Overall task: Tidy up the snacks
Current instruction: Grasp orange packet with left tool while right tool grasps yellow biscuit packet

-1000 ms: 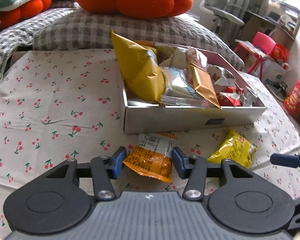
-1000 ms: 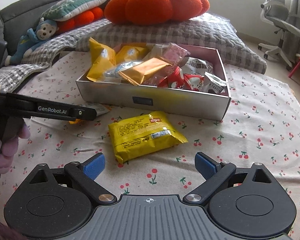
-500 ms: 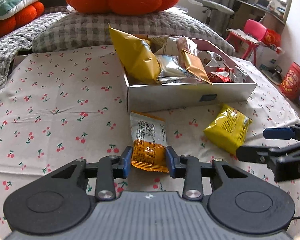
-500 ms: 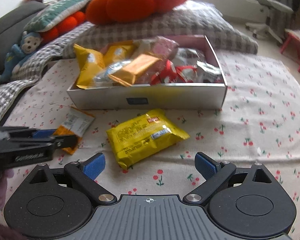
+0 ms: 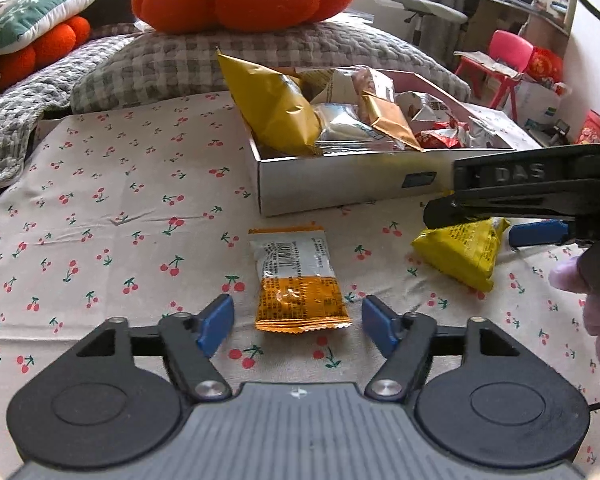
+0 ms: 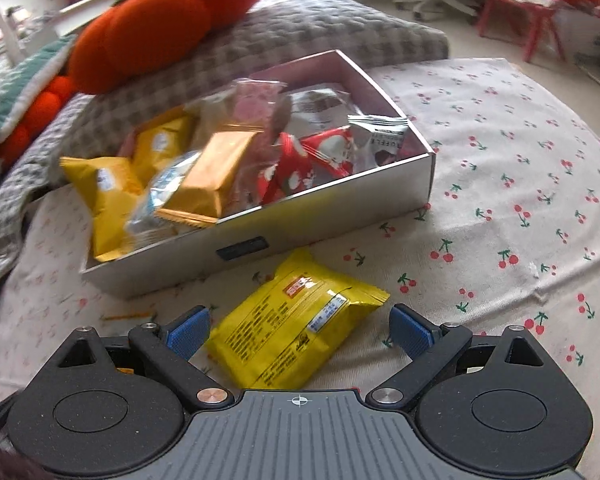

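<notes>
Orange-and-white snack packet [image 5: 300, 280]: flat on the cherry-print cloth [image 5: 120, 200], short of the grey box [image 5: 332, 180], barcode end toward the box. My left gripper [image 5: 298, 324] sits low over its near orange end; the jaws are opening, blue pads [image 5: 216, 322] clear of both long edges, nothing pinched.

Yellow snack packet [image 6: 296, 320]: flat on the same cloth, just in front of the box wall, lying at a slant. My right gripper [image 6: 298, 330] straddles its near half with fingers wide apart, not touching it.

Grey box, contents: tall yellow bag [image 5: 276, 112] leaning at the left end, gold wrapper [image 5: 388, 120] across the middle, red-and-white packets [image 6: 308, 164] to the right. Already heaped; free space looks scarce.

Handling note, my judgement: each packet is thin and slippery, so I would bring the pads down until they bracket the sealed side edges, then close across the width rather than on the crimped end, which may tear or slide. Lift level, clear the box wall, and release over the lower right side so the leaning yellow bag is not knocked out. The right view is blurred, so I would settle that hand before closing.
</notes>
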`<state>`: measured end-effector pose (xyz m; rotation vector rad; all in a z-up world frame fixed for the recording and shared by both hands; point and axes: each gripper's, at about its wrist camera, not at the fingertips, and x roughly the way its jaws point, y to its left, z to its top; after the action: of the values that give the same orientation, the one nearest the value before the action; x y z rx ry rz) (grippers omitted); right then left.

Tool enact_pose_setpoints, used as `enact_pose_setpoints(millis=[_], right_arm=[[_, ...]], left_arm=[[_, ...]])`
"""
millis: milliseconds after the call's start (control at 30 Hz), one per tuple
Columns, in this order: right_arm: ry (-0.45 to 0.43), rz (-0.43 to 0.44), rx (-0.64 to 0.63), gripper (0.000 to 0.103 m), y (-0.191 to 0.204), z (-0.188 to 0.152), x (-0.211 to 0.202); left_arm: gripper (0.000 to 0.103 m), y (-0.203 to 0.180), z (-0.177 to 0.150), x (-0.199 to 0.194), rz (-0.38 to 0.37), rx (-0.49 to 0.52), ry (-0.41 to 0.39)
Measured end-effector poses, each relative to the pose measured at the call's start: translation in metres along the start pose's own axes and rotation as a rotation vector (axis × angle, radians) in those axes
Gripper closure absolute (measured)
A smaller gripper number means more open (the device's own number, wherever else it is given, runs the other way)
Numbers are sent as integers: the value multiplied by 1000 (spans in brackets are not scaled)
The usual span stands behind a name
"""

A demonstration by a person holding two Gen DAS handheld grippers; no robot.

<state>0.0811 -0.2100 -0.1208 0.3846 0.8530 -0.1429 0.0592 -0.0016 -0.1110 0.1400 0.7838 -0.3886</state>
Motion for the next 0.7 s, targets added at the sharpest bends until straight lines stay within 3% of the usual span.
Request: enact_pose_setpoints(millis=[233,700], right_arm=[[-40,-83,-46,8,8,-4,5],[-13,-78,-231,8,-24,-13,-15]], left_arm=[[27,1,-1,0,18,2,-4],[21,-1,-2,2,28,24,-9]])
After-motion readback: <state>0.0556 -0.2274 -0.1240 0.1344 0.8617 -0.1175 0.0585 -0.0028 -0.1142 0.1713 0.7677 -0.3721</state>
